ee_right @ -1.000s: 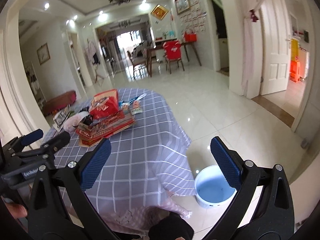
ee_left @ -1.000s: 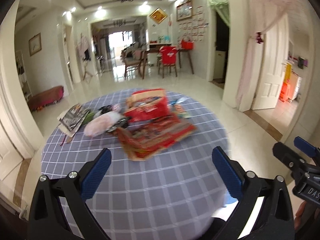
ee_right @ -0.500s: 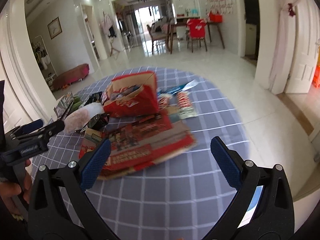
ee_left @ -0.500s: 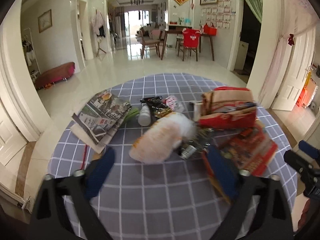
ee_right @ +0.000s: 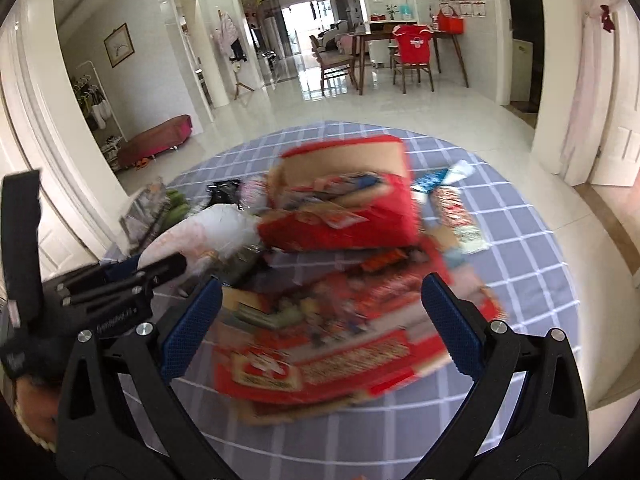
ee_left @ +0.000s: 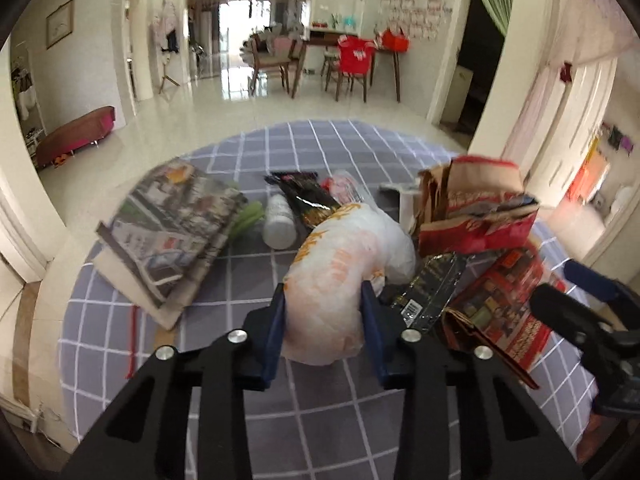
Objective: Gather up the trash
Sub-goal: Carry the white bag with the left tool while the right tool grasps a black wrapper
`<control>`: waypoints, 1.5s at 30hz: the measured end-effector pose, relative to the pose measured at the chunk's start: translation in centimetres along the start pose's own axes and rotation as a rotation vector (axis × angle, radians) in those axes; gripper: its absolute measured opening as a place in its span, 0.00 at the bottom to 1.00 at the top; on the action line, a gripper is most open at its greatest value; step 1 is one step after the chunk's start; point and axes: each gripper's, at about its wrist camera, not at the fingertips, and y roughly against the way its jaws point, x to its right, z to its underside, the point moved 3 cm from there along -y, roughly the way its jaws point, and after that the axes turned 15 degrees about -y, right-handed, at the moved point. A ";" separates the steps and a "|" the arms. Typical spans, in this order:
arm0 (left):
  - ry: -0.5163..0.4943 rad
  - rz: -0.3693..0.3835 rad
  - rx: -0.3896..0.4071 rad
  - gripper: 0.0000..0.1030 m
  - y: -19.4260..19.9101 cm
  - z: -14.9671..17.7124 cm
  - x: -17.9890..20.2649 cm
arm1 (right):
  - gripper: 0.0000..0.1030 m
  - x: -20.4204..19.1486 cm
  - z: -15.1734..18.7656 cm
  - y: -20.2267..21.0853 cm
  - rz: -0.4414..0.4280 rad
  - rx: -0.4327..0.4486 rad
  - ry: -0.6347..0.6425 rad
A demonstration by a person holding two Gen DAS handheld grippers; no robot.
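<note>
While your left gripper (ee_left: 323, 312) pinches the white plastic bag (ee_left: 344, 264) in the middle of the bench (ee_left: 224, 364) so you can lift it away, your right gripper (ee_right: 320, 320) waits with fingers spread over the red cardboard (ee_right: 320, 360).

The right gripper (ee_right: 320, 320), fingers spread, hangs above a blurred red flattened carton (ee_right: 332, 356).
</note>
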 end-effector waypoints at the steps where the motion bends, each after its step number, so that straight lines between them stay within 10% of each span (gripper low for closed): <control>1: 0.016 0.002 0.012 0.32 0.5 0.1 -0.3 | 0.95 -0.5 -0.1 -0.3 -0.009 -0.012 -0.004; 10: 0.139 -0.103 0.109 0.32 5.4 1.6 -3.5 | 0.78 -4.4 -0.1 -5.5 -0.050 -0.170 -0.039; 19: 0.144 -0.119 0.106 0.32 7.1 1.9 -3.8 | 0.16 -4.8 0.0 -8.9 -0.103 -0.256 -0.074; 29: 0.151 -0.154 0.180 0.32 10.8 -0.5 -1.1 | 0.11 -3.3 -2.6 -2.7 -0.361 -0.187 -0.121; 34: 0.072 -0.085 0.203 0.32 11.9 -2.9 4.8 | 0.11 1.4 -4.8 4.7 -0.381 -0.044 -0.111; 45: -0.237 0.312 0.037 0.32 3.2 -7.2 31.3 | 0.11 26.8 -5.1 13.7 -0.037 0.145 -0.293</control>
